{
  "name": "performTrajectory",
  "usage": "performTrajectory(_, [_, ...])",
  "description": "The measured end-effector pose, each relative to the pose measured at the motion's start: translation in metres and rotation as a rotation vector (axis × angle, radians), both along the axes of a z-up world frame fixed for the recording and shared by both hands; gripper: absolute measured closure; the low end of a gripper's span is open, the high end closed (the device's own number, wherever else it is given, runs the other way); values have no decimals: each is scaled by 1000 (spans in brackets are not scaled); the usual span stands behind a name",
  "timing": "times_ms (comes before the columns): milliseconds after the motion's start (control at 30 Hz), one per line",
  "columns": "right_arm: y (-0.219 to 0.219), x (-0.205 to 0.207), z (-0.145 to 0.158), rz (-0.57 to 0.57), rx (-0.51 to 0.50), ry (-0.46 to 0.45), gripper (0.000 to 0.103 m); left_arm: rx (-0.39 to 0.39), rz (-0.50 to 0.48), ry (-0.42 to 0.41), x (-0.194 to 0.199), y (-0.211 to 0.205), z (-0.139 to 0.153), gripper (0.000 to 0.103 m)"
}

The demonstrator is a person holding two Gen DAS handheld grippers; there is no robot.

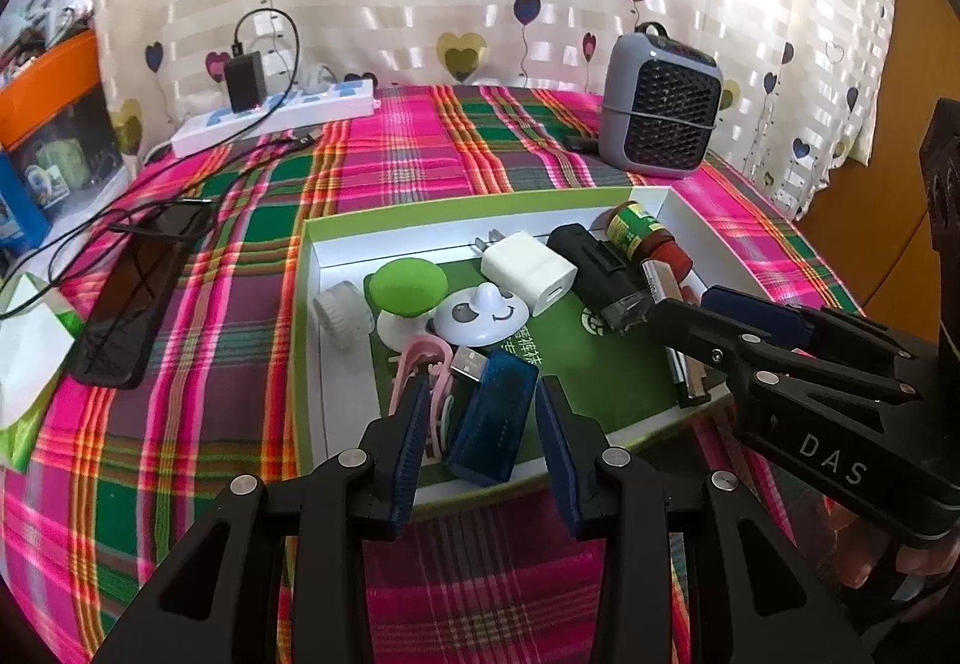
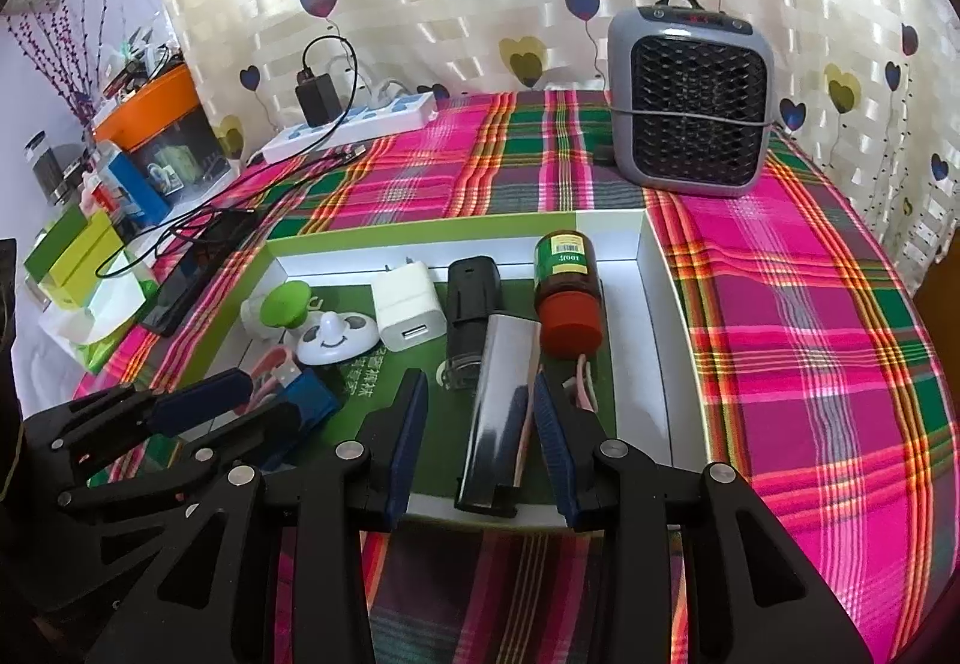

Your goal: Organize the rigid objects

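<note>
A blue USB device (image 1: 493, 415) lies at the near left of the green-rimmed box (image 1: 420, 211), between the parted jaws of the left gripper (image 1: 483, 445), whose pads stand clear of it. At the box's near right, a silver-and-black bar (image 2: 501, 415) lies lengthwise between the right gripper's (image 2: 480, 445) spread jaws, its right pad just beside it, below a red-capped brown bottle (image 2: 567, 298).

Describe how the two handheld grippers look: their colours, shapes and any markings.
Both the left gripper and the right gripper are black, with angular linkage arms, round silver pivot pins and ribbed dark blue pads on the fingers. White letters "DAS" are on the right gripper's body. No cables or sleeves show.
</note>
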State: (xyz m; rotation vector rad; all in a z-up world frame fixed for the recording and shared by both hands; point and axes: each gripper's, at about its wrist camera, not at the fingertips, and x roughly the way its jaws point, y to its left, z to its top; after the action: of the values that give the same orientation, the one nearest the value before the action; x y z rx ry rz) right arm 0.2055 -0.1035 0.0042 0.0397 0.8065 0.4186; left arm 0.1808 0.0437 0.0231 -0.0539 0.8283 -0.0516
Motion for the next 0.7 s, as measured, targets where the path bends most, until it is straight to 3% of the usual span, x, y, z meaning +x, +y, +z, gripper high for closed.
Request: performTrajectory(700, [-1,-58,14,-20,-44,-49,65,14,64,-5,-60,1,10,67])
